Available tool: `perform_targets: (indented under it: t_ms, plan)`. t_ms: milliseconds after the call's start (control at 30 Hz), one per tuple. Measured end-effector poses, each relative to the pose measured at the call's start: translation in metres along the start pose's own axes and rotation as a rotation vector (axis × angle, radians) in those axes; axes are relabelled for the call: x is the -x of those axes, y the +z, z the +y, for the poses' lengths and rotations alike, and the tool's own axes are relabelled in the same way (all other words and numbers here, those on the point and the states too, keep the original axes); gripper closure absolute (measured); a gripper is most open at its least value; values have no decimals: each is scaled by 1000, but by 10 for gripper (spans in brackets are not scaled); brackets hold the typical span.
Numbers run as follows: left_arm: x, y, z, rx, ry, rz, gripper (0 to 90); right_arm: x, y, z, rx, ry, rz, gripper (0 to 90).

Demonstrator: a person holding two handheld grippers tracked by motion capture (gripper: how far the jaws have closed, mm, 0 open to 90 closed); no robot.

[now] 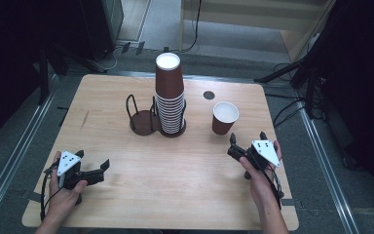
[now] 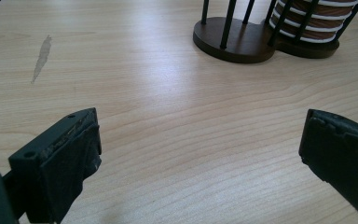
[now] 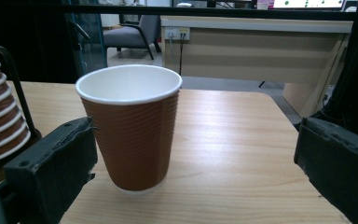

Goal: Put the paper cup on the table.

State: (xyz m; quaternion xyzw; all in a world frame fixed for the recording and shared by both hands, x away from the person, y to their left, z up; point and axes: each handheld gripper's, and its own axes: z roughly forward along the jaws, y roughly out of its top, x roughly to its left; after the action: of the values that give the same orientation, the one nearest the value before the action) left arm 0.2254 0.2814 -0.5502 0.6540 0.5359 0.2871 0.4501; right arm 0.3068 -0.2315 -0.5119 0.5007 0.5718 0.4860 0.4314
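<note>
Fingers of the right gripper [image 1: 247,144] are spreading wide just beside the upright cup [image 1: 224,117] on the tabletop [image 1: 175,165]; the left gripper [image 1: 93,168] is gaping wide over bare wood.

Grey floor [image 1: 160,29], wooden desk [image 3: 256,46], grey armchair [image 3: 130,37].

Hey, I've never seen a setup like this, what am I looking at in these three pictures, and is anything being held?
A person sits at a wooden table with a hand-held grasping tool in each hand: the left tool and the right tool. One picture looks down from above; the other two come from cameras riding on each tool, looking along its black jaws. On the table stand a wire cup rack, a stack of upside-down brown paper cups in it, and a single upright cup. Both tools are open and hold nothing; the right one faces the single cup.
</note>
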Motion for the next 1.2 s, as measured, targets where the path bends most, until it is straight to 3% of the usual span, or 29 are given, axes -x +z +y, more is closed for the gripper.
perform_targets:
  t_ms: [300, 1200]
  plan:
    - [0, 0, 0, -1, 0, -1, 0, 15, -12, -9, -12, 10, -33, 0]
    - [0, 0, 0, -6, 5, 3, 0, 42, -39, -26, -38, 11, -75, 0]
